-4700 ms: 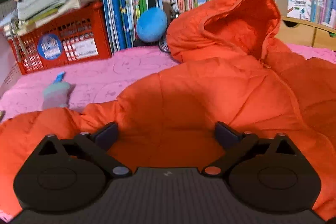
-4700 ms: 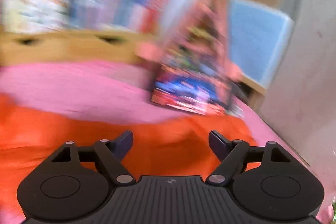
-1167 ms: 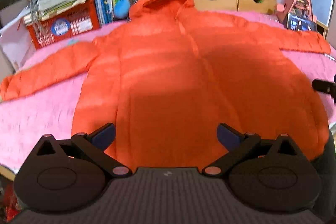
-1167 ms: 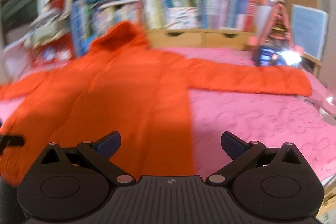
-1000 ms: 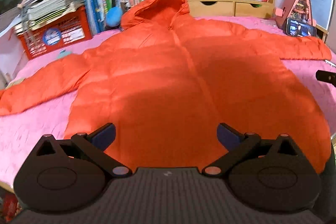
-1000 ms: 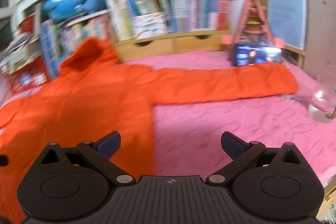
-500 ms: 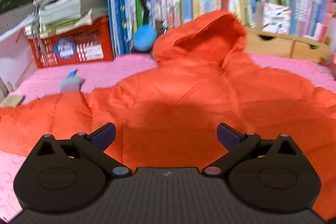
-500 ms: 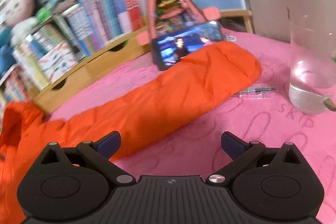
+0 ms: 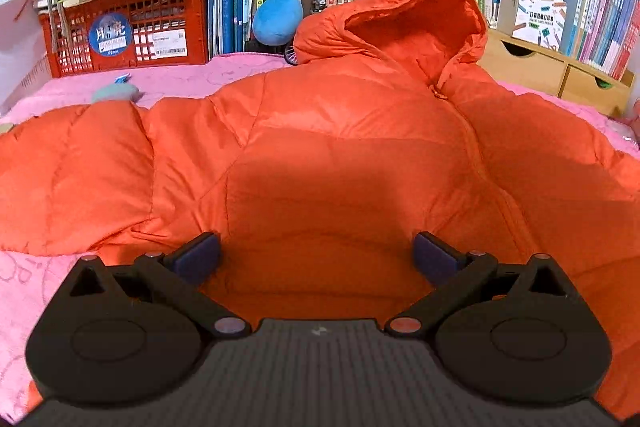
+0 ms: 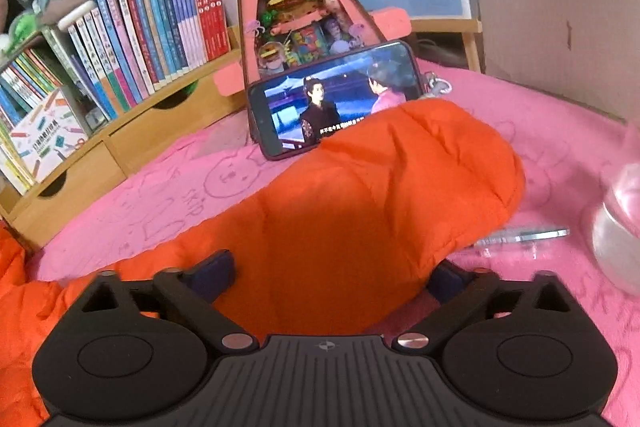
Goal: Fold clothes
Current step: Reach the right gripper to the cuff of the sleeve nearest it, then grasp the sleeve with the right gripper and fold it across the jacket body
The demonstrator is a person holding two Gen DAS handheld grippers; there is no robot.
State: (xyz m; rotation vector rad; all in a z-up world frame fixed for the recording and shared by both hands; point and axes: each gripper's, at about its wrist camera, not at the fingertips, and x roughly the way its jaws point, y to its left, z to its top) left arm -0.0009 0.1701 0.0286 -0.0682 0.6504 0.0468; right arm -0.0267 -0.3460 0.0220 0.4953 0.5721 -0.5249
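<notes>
Currently the orange jacket (image 9: pixel 340 147) lies spread flat on the pink bed (image 10: pixel 540 115), no fold visible; sleeve (image 10: pixel 380 195) reaches toward the right edge. Left gripper (image 9: pixel 316 255) and right gripper (image 10: pixel 332 277): jaws wide, empty; folding remains

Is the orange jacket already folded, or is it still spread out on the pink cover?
Spread out. The orange jacket lies flat, its hood up by the books, and its sleeve stretches straight toward the phone.
</notes>
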